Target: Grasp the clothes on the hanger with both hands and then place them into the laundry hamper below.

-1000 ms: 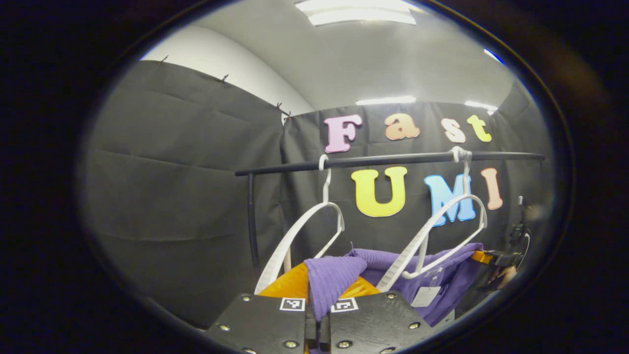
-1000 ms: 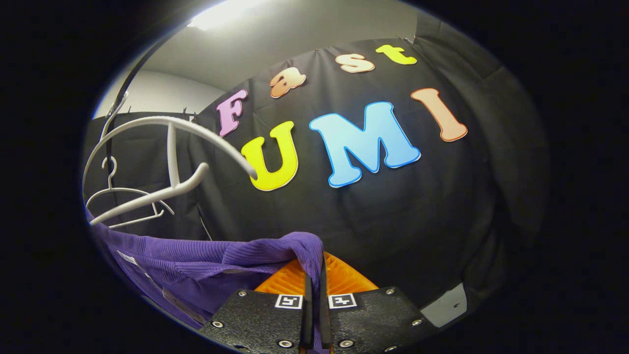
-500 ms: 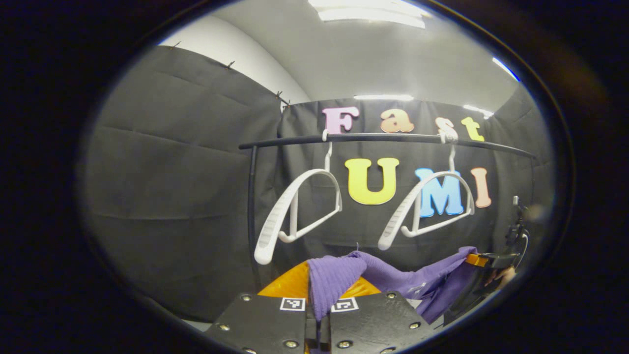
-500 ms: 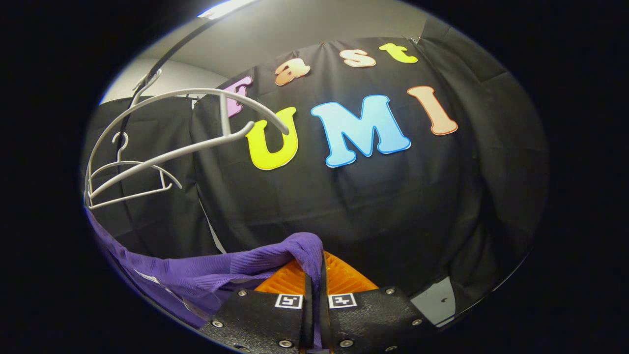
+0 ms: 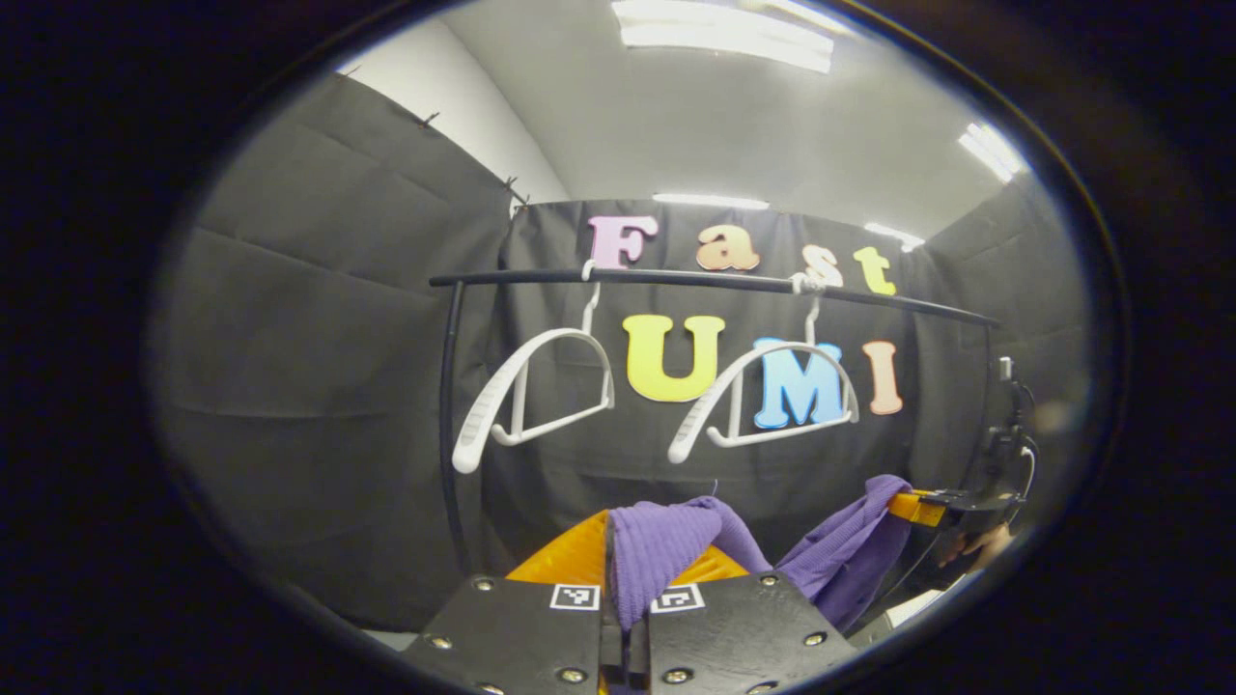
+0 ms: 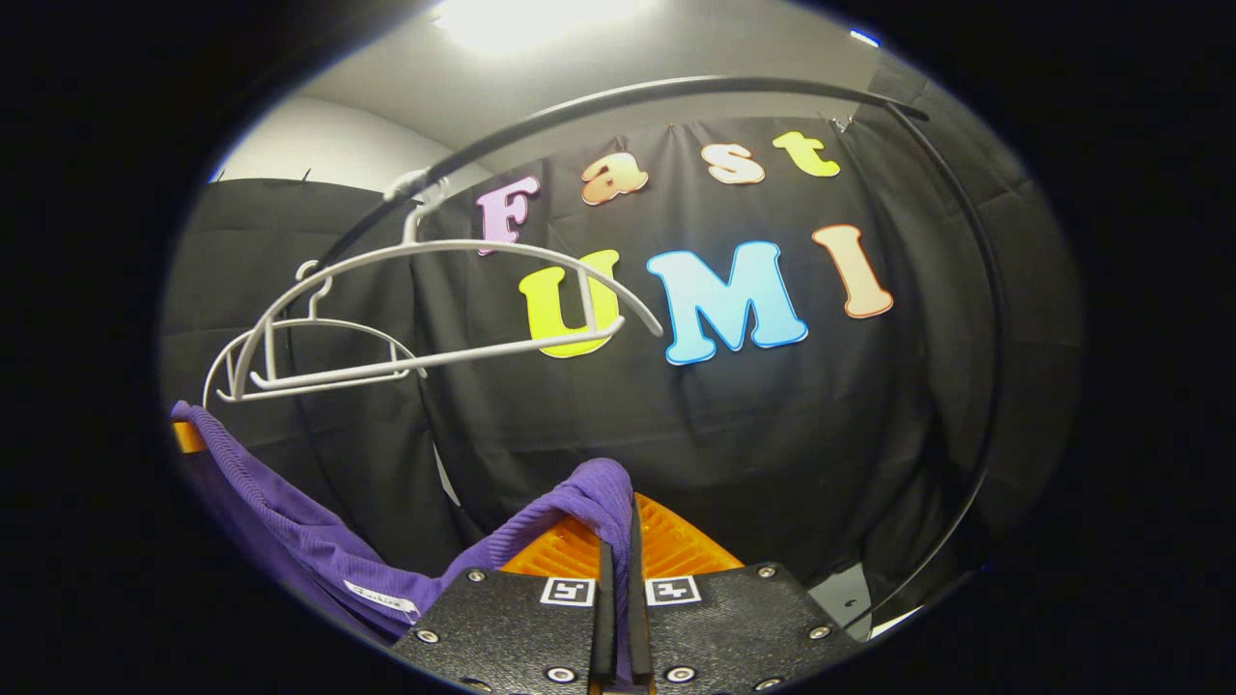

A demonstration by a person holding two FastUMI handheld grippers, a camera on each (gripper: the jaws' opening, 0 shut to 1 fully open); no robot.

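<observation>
The purple ribbed garment [image 5: 666,545] hangs slack between my two grippers, below and in front of the hangers. In the left gripper view, my left gripper [image 5: 614,555] is shut on one bunched end of it. Its other end runs to the right gripper [image 5: 929,506] at the far right, where a hand shows. In the right gripper view, my right gripper [image 6: 618,526] is shut on a fold of the garment [image 6: 290,526], which sags away to the lower left. Two bare white hangers [image 5: 536,386] [image 5: 763,396] hang from the black rail [image 5: 705,281].
The rail [image 6: 676,92] arcs overhead in the right gripper view, and its upright post [image 6: 985,386] curves down on the right. The left post [image 5: 447,425] stands just left of the first hanger. Black cloth walls close in the back and sides.
Both grippers have drawn back and down from the rail with the purple garment. It has come off the right hanger, which now hangs bare, and it sags lower between the grippers.
</observation>
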